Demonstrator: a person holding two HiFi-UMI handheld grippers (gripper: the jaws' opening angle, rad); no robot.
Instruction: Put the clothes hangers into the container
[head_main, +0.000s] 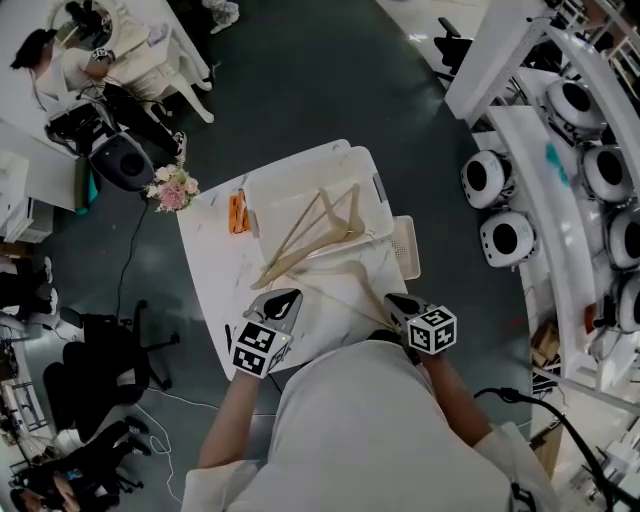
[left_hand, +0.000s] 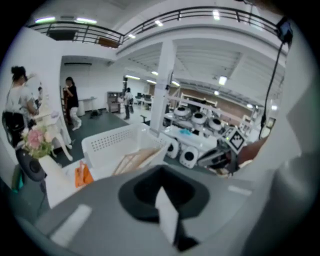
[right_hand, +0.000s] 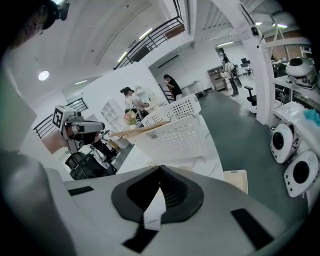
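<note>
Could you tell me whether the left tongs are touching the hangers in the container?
Apart. The left gripper view shows the left tongs shut on nothing, with the hangers lying in the container well ahead.

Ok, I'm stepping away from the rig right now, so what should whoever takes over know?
Left gripper: fingers shut, empty, above the table.
Right gripper: fingers shut, nothing seen between them.
Done: several wooden hangers lie in the white container, their ends poking over its near wall.
Left: one hanger appears to lie out on the table, close to the right gripper. It probably goes in next.
</note>
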